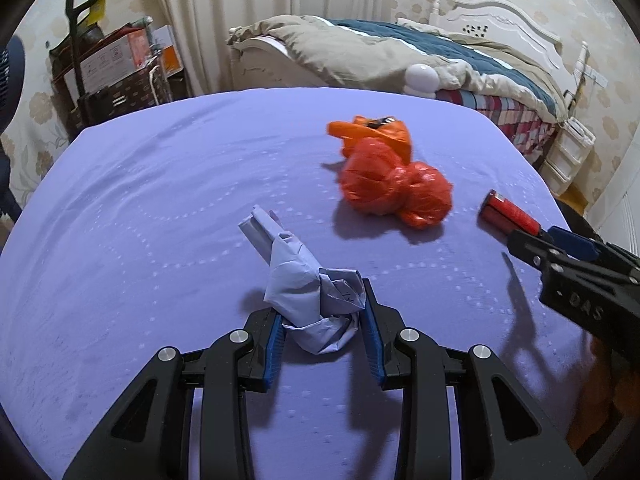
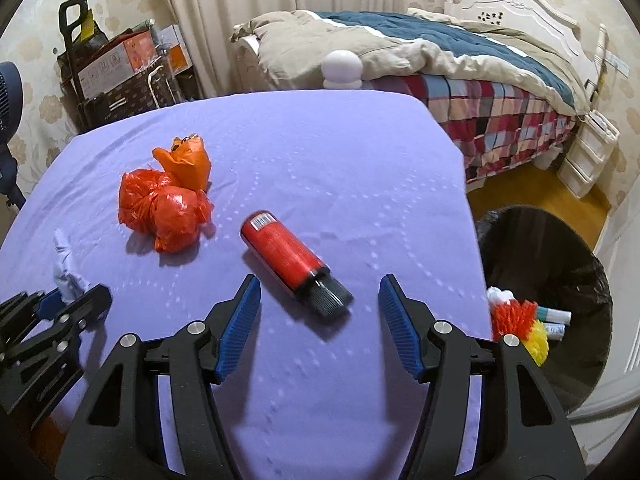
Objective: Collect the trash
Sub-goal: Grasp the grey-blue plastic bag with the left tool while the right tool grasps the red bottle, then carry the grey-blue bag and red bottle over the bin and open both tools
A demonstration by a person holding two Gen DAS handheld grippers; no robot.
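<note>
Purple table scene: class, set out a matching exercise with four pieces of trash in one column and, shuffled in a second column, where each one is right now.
Things:
1. crumpled paper
2. red bottle
3. red plastic bag
4. pompoms

Places:
A. inside the black bin
B. lying loose ahead of the open right gripper
C. clamped in the left gripper
D. on the cloth, touching an orange wrapper

Pairs: 1-C, 2-B, 3-D, 4-A

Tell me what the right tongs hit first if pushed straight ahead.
Probably the red bottle, lying on the purple cloth with its dark cap toward the open right tongs.
</note>
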